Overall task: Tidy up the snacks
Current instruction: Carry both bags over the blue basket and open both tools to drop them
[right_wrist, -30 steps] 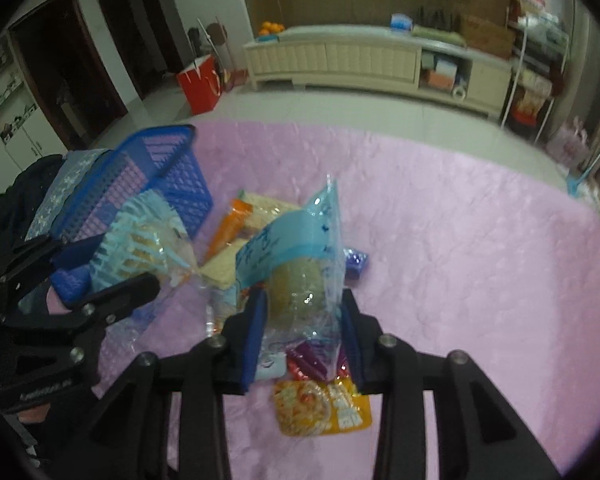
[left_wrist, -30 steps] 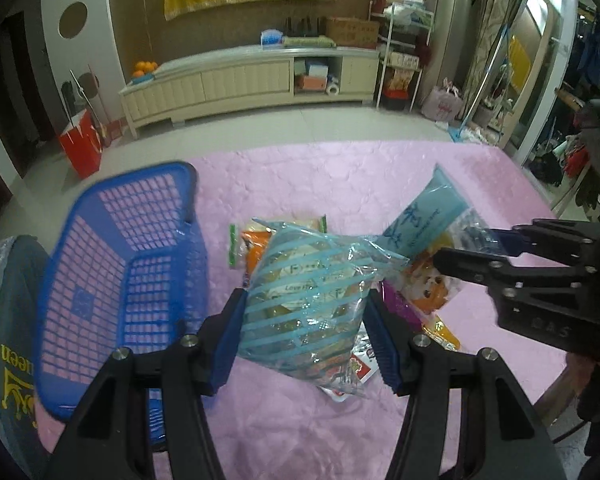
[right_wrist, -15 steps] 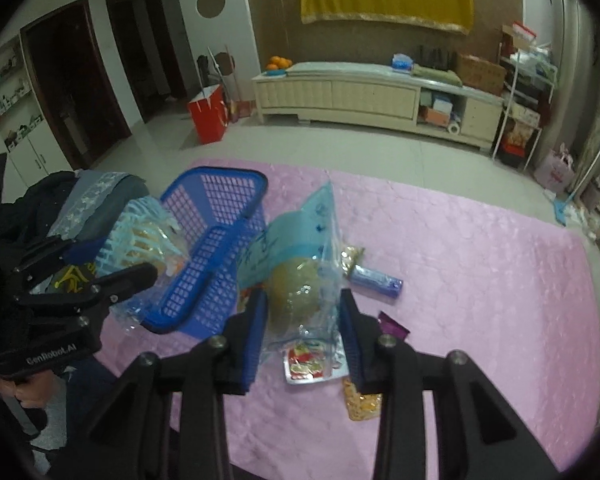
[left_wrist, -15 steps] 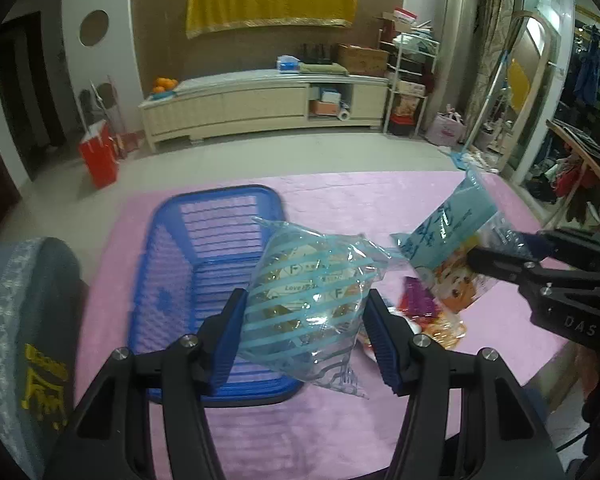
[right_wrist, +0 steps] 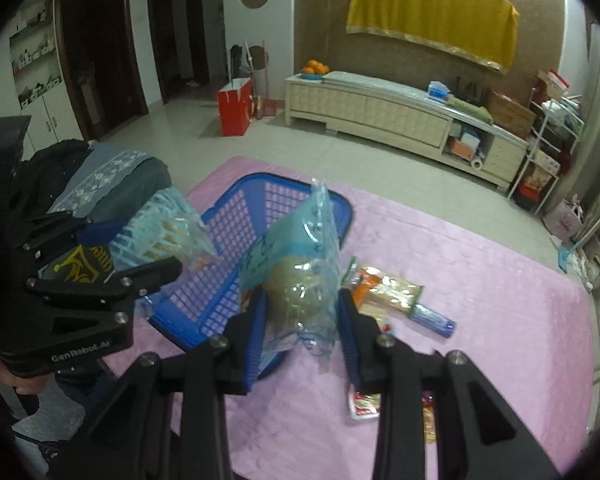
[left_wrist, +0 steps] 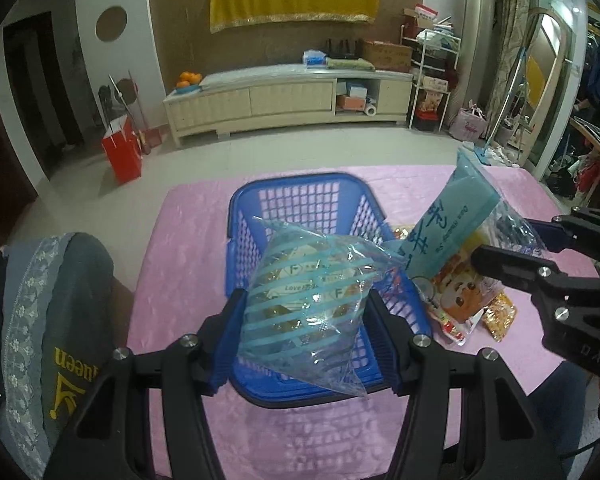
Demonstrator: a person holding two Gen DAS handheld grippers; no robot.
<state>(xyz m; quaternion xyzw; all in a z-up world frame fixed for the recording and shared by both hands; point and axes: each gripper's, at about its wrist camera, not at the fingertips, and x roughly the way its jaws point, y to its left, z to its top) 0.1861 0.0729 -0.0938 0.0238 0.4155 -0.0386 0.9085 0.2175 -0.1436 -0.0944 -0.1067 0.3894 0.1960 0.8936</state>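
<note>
My left gripper (left_wrist: pixel 306 332) is shut on a blue-striped clear snack bag (left_wrist: pixel 304 304) and holds it above the near end of the blue plastic basket (left_wrist: pixel 300 200). My right gripper (right_wrist: pixel 302 328) is shut on a clear bag with a light-blue label (right_wrist: pixel 300 276), held just right of the basket (right_wrist: pixel 260 200). That bag also shows in the left wrist view (left_wrist: pixel 456 236), and the striped bag in the right wrist view (right_wrist: pixel 160 236). More snack packets (right_wrist: pixel 384 284) lie on the pink tablecloth (right_wrist: pixel 480 280).
A chair back draped with grey clothing (left_wrist: pixel 48 320) stands at the table's left. A purple tube-shaped packet (right_wrist: pixel 434 320) and small packets (right_wrist: pixel 364 404) lie right of the basket. A cream cabinet (left_wrist: pixel 284 100) and red bag (left_wrist: pixel 122 156) stand on the floor beyond.
Both grippers have lifted their bags and moved left and back. The striped bag is now over the basket, and the labelled bag has come beside the basket's right rim.
</note>
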